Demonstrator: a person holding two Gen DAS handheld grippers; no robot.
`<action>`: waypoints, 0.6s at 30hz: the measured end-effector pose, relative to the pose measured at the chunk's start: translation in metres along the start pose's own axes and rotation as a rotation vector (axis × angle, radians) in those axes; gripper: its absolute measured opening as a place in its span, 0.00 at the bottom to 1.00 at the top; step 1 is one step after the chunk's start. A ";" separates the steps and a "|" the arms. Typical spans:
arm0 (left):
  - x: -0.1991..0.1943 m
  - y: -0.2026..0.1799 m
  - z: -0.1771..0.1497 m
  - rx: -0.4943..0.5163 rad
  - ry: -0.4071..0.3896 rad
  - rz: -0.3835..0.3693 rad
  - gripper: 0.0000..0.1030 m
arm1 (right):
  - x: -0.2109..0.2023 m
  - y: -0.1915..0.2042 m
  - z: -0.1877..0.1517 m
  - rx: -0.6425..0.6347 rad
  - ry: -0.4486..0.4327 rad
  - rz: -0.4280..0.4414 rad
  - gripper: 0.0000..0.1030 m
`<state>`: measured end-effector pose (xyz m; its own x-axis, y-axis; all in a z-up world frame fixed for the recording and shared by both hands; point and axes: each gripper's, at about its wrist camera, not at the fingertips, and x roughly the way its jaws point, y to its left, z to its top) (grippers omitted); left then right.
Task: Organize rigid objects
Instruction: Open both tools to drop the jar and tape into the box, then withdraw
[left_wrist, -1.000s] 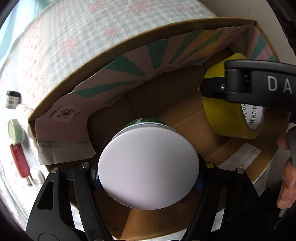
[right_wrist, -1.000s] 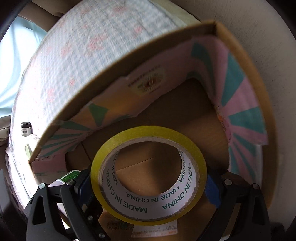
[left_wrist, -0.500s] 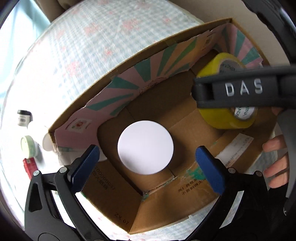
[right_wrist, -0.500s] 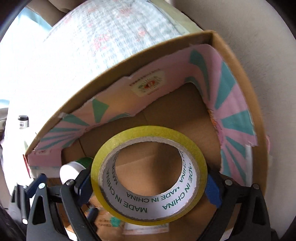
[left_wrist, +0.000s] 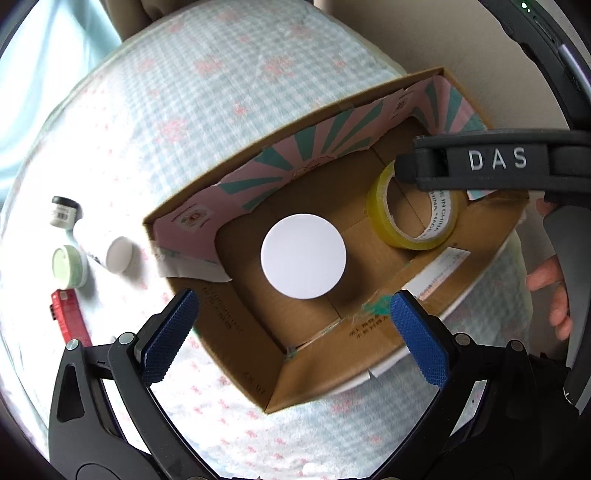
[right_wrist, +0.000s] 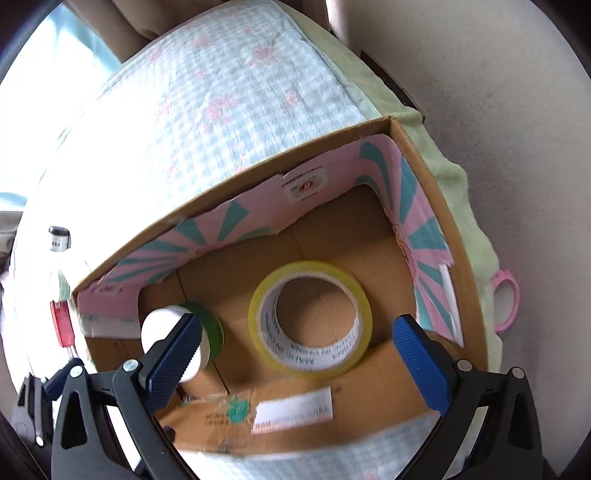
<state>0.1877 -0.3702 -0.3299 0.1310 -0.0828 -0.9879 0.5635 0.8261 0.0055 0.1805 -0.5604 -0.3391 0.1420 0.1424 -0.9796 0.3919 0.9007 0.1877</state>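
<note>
Both tongs, left tongs (left_wrist: 291, 325) and right tongs (right_wrist: 295, 350), are hanging wide apart and empty over the cardboard box (left_wrist: 317, 354), where the white-lidded jar (left_wrist: 303, 255) and tape roll (right_wrist: 309, 319) are sitting; remaining small items (left_wrist: 70, 262), probably jars, are lying nearer the left.

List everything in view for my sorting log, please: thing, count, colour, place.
cardboard box: 1, brown with pink-and-teal lining, on the checked cloth
white-lidded tin: 1, white lid, green side, on the box floor
tape roll: 1, yellow, on the box floor beside the tin
small jars: 3 or so, white, pale green, black-capped, on the cloth left of the box
red item: 1, on the cloth near the jars
pink ring-shaped thing: 1, right of the box
checked cloth: 1, pale blue with pink flowers
left gripper: open, above the box
right gripper: open, above the tape
hand: 1, at the right gripper's handle
</note>
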 end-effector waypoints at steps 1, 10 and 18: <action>-0.005 0.002 0.001 0.000 -0.009 -0.005 1.00 | -0.002 0.000 0.004 -0.007 -0.006 -0.007 1.00; -0.087 0.027 -0.018 -0.050 -0.144 -0.047 1.00 | -0.073 0.017 -0.035 -0.026 -0.077 -0.036 1.00; -0.176 0.085 -0.069 -0.123 -0.271 -0.043 1.00 | -0.139 0.063 -0.083 -0.117 -0.191 -0.048 1.00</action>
<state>0.1558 -0.2468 -0.1662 0.3315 -0.2513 -0.9094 0.4727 0.8784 -0.0704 0.1103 -0.4893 -0.1973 0.3001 0.0279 -0.9535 0.2954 0.9477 0.1207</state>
